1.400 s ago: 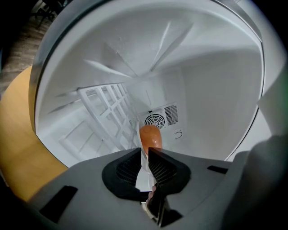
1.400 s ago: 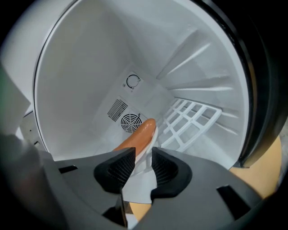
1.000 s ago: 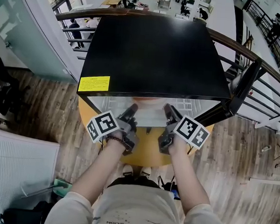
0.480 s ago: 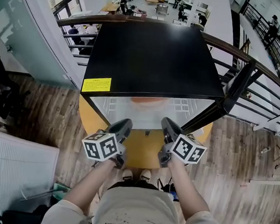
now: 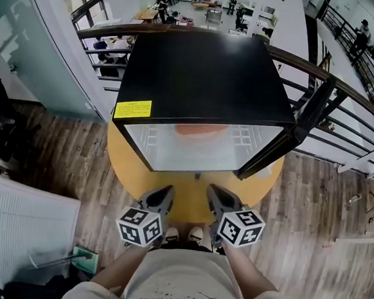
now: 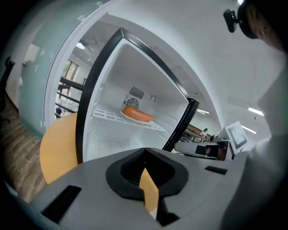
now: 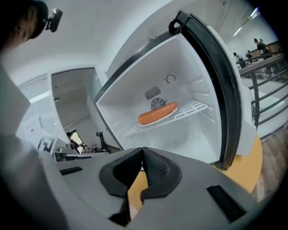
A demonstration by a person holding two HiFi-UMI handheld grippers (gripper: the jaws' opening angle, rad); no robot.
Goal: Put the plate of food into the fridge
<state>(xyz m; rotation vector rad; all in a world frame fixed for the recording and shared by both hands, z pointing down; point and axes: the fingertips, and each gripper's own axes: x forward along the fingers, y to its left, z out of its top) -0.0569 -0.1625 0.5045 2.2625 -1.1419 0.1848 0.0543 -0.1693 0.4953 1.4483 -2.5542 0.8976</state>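
Note:
A black mini fridge (image 5: 206, 70) stands open on a round yellow table (image 5: 177, 191), its door (image 5: 284, 143) swung out to the right. Inside, a plate with an orange sausage (image 5: 201, 129) rests on the white wire shelf. That sausage (image 6: 137, 114) shows in the left gripper view and, as the sausage (image 7: 157, 113), in the right gripper view. My left gripper (image 5: 164, 193) and right gripper (image 5: 214, 192) hover over the table's near edge, well back from the fridge. Both are shut with nothing between their jaws. The left gripper (image 6: 144, 152) and right gripper (image 7: 142, 152) point at the opening.
The open door (image 7: 220, 90) juts toward me on the right. A dark curved railing (image 5: 347, 81) runs behind and to the right of the fridge. A white ribbed panel (image 5: 20, 223) lies on the wooden floor at the left.
Both grippers have drawn back from the fridge's mouth toward my body. The plate stays on the shelf inside.

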